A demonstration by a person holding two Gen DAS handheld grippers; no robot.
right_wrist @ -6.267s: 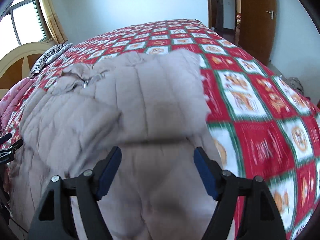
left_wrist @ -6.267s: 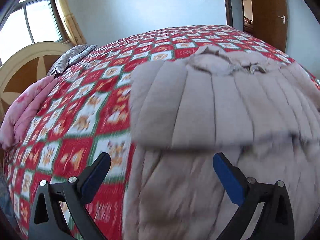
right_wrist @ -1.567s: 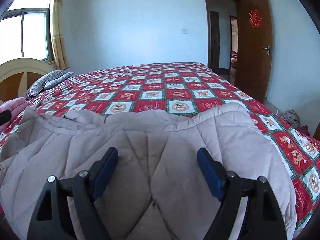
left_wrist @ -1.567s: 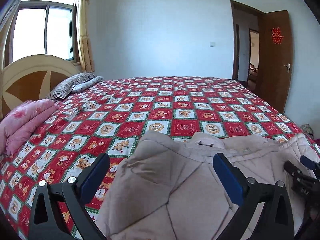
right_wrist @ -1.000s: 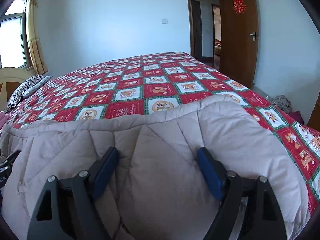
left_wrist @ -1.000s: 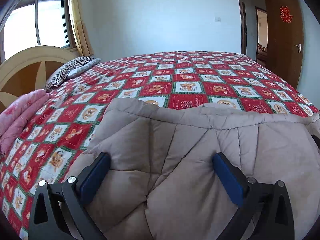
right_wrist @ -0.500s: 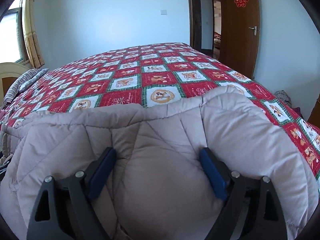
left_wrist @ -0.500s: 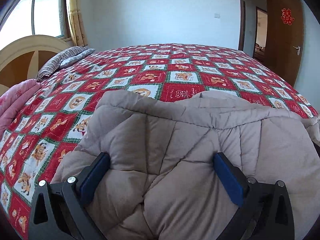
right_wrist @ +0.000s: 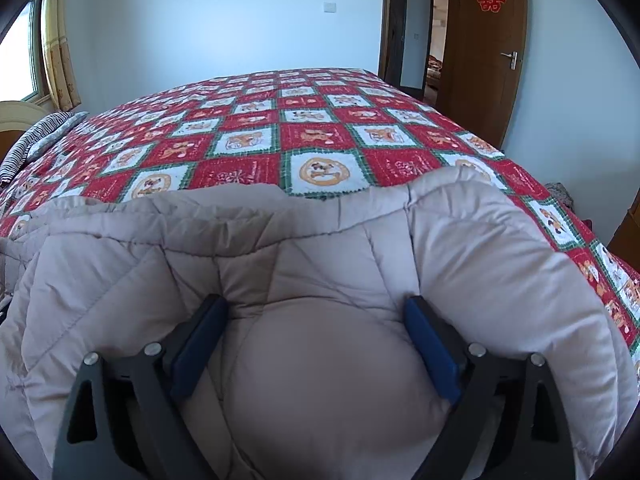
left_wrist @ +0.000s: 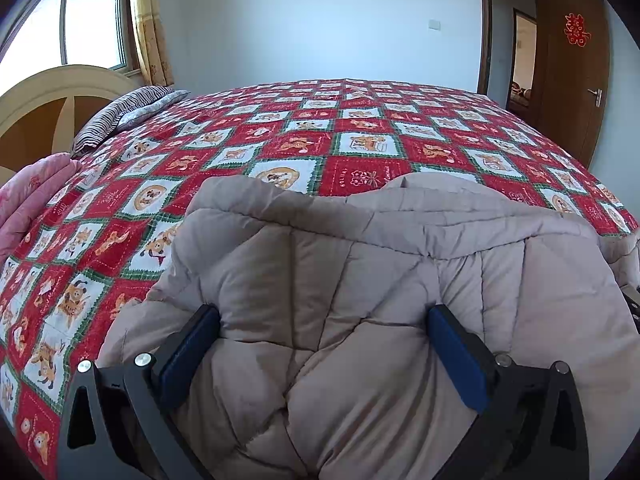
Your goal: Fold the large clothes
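Your left tool (left_wrist: 324,348) sits with its blue pads spread wide, and a puffy fold of the beige quilted coat (left_wrist: 360,280) bulges up between them. The fabric touches both pads (left_wrist: 188,356), yet with the fingers this far apart you cannot tell from this view whether they press it or only bracket it.

Your right tool (right_wrist: 316,340) looks much the same. Its jaws have just been opening, and they now stand spread wide with a rounded hump of the coat (right_wrist: 320,264) lying between the pads (right_wrist: 430,356). The cloth brushes both inner faces, but the pads are not squeezing it.

The coat lies folded on the near part of the bed (left_wrist: 360,148), its doubled edge running across both views just beyond your fingertips. It rests on the red, white and green patchwork bedspread (right_wrist: 256,128), which is bare from the coat's far edge to the wall.

At the left of the left view you have a pink blanket (left_wrist: 28,196) near the curved headboard (left_wrist: 60,96), with a striped pillow (left_wrist: 124,116) beside it. A brown door (right_wrist: 486,52) stands open on the right.
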